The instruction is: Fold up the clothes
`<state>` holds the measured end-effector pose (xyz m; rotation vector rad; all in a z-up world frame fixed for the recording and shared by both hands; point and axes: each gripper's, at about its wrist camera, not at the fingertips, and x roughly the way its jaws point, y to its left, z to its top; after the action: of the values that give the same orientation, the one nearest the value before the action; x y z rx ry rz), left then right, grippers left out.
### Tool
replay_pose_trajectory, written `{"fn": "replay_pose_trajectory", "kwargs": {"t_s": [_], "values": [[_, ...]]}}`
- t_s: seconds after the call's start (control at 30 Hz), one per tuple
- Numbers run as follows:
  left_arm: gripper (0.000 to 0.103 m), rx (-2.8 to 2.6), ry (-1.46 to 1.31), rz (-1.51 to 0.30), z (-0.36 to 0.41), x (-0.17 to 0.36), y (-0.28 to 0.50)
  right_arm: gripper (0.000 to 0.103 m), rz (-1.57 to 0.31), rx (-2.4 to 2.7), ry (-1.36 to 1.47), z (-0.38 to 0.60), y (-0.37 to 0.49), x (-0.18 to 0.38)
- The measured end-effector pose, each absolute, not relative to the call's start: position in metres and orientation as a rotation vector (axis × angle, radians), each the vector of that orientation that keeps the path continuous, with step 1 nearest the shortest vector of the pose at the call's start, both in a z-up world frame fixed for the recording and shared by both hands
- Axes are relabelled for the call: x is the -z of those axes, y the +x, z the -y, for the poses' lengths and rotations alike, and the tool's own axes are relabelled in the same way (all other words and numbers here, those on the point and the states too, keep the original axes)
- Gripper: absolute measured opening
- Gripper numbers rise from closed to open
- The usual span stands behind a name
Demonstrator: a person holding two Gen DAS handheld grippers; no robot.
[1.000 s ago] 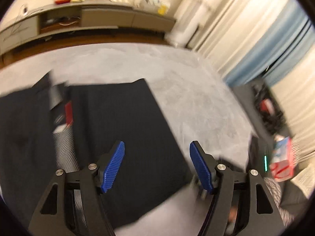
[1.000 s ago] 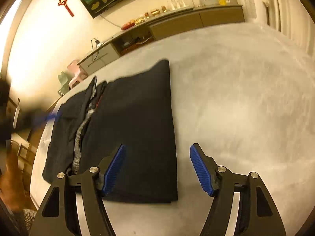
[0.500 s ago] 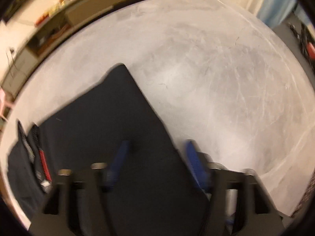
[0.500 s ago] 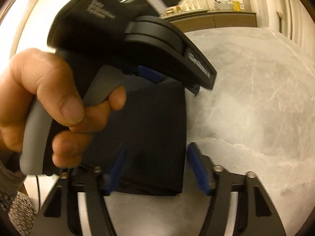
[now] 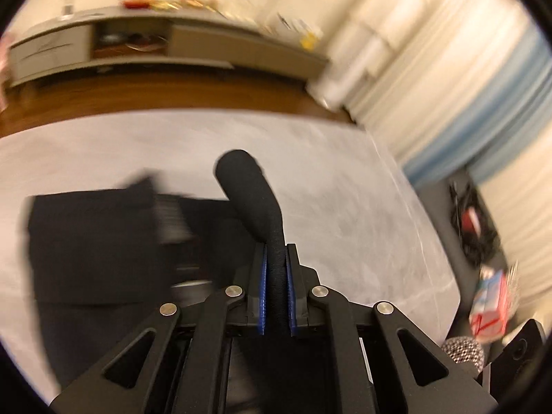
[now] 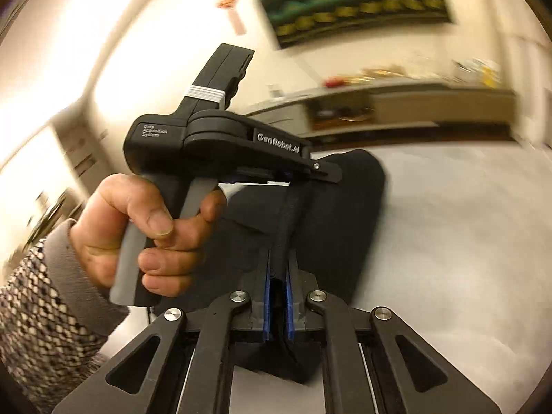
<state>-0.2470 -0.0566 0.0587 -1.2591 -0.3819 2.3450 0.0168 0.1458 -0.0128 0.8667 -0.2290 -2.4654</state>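
Note:
A dark garment [image 5: 103, 241] lies flat on the grey table [image 5: 345, 189]. My left gripper [image 5: 276, 258] has its jaws closing, and the blue pads pinch a thick fold of the garment's edge, which rises in a rounded hump [image 5: 248, 186] ahead of it. In the right wrist view my right gripper [image 6: 277, 262] is closing too, pads pressed on a raised ridge of the same garment [image 6: 345, 224]. Just beyond it a hand [image 6: 148, 227] holds the left gripper [image 6: 293, 174] over the cloth. Both views are motion-blurred.
A low sideboard [image 5: 172, 41] with small items runs along the far wall above a strip of wooden floor. Pale and blue curtains [image 5: 465, 69] hang at the right, with a red-and-white box [image 5: 490, 303] below them. A patterned sleeve [image 6: 41, 310] fills the lower left.
Both grippers went from wide open over the flat garment to closed on its near edge. The pinched cloth has come up off the table, and the left gripper now sits in front of the right.

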Motion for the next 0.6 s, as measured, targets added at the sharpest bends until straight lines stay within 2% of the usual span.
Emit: {"fn": "replay_pose_trajectory", "kwargs": {"t_s": [0.1,0.2,0.3,0.33,0.37,0.43,0.6], "values": [[0.011,-2.448,-1.264,0.580,0.149,-0.038,-0.237,0.007,0.147,2.386,0.849,-0.063,-0.003,0.010],[0.022,-2.529,-1.347,0.713,0.213,0.002,-0.229,0.009,0.001,2.279,0.971,0.025,-0.028,0.049],[0.035,-2.525,-1.342,0.867,0.260,0.033,-0.205,0.016,-0.086,2.204,1.156,0.068,-0.036,0.099],[0.035,-2.506,-1.345,0.909,0.268,0.038,-0.200,0.022,-0.085,2.202,1.169,0.071,-0.030,0.109],[0.035,-2.493,-1.348,0.923,0.271,0.040,-0.199,0.033,-0.094,2.205,1.161,0.069,-0.023,0.115],[0.035,-2.459,-1.384,0.898,0.264,0.050,-0.199,0.039,-0.125,2.229,1.159,0.063,-0.013,0.125],[0.034,-2.417,-1.483,0.763,0.222,0.068,-0.188,0.034,-0.252,2.269,1.193,0.028,-0.021,0.139]]}}
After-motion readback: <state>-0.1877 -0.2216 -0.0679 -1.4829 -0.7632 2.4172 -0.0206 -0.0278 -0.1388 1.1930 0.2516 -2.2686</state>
